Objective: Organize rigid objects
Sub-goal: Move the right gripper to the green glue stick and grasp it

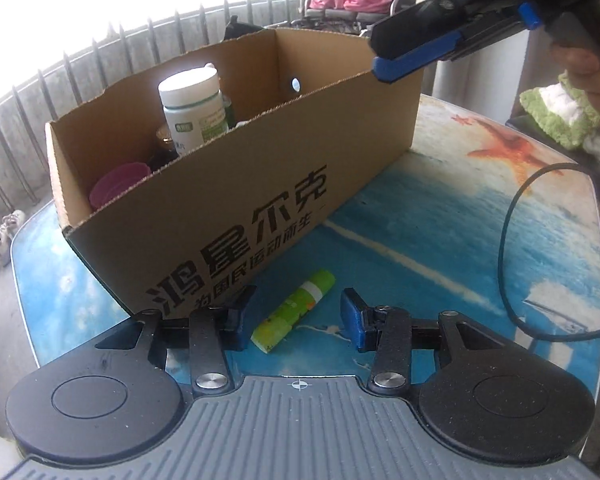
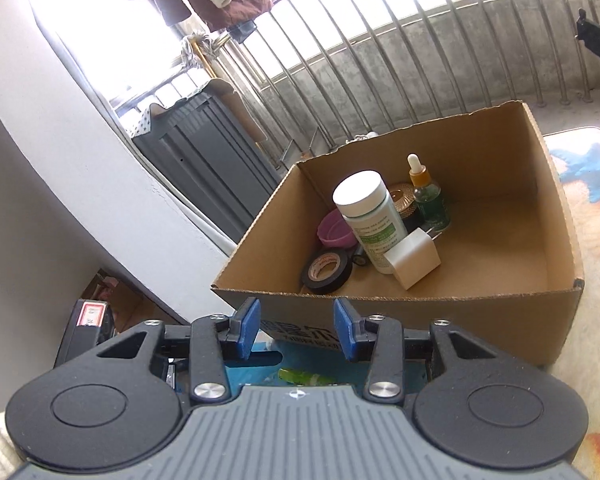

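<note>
Both tongs empty and parted: left tongs (image 1: 296,318) straddle the green tube (image 1: 294,312) beside the box (image 1: 236,216), probably boxing it next; right tongs (image 2: 296,328) hover.

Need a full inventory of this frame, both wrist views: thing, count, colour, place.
box: 1, brown cardboard, on the table
bottle: 1, white with green label, upright in the box
dropper bottle: 1, green, white bulb, upright behind the bottle
jar: 1, dark with gold top, between the two bottles
cup: 1, pink, left in the box
tape: 1, black roll, front left in the box
charger: 1, white, in front of the bottle
tube: 1, green, lying on the table outside the box
table: 1, blue sea print
cable: 1, black, over the table
left tool: open, around the tube
right tool: open, empty, at the box's near wall
hand: 1, holding the right tool
</note>
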Action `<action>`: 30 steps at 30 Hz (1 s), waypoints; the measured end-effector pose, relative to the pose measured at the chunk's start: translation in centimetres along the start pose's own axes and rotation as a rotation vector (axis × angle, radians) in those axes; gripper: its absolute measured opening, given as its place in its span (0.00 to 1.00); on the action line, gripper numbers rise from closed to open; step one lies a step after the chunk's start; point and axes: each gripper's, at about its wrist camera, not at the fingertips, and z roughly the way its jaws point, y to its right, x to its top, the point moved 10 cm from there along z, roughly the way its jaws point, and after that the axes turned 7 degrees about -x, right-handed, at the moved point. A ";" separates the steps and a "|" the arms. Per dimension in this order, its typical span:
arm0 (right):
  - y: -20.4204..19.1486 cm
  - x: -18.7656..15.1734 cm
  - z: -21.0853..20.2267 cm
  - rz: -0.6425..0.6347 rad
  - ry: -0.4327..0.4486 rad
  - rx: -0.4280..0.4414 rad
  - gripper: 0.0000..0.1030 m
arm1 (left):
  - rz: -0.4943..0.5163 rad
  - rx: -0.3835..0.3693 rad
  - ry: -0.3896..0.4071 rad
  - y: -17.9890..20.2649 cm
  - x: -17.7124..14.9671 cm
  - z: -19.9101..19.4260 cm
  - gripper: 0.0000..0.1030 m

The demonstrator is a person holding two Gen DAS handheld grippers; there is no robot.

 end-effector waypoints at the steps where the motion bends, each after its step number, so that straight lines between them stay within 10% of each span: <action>1: 0.0 -0.7 0.0 -0.006 -0.009 -0.011 0.42 | -0.016 -0.009 -0.004 -0.1 -0.3 0.2 0.42; 3: 0.1 -2.0 0.1 0.012 -0.036 0.004 0.42 | -0.060 -0.017 -0.031 0.0 -1.7 0.7 0.14; 19: 1.1 -9.0 5.5 0.280 -0.235 0.143 0.42 | -0.037 -0.004 0.129 5.8 -1.2 -1.8 0.13; 24: 0.5 -8.1 4.2 0.235 -0.105 0.164 0.18 | 0.000 -0.017 0.168 7.4 0.4 -3.5 0.14; 30: -1.0 -5.7 2.5 0.196 -0.042 0.193 0.17 | 0.055 0.010 0.193 8.2 2.3 -5.2 0.14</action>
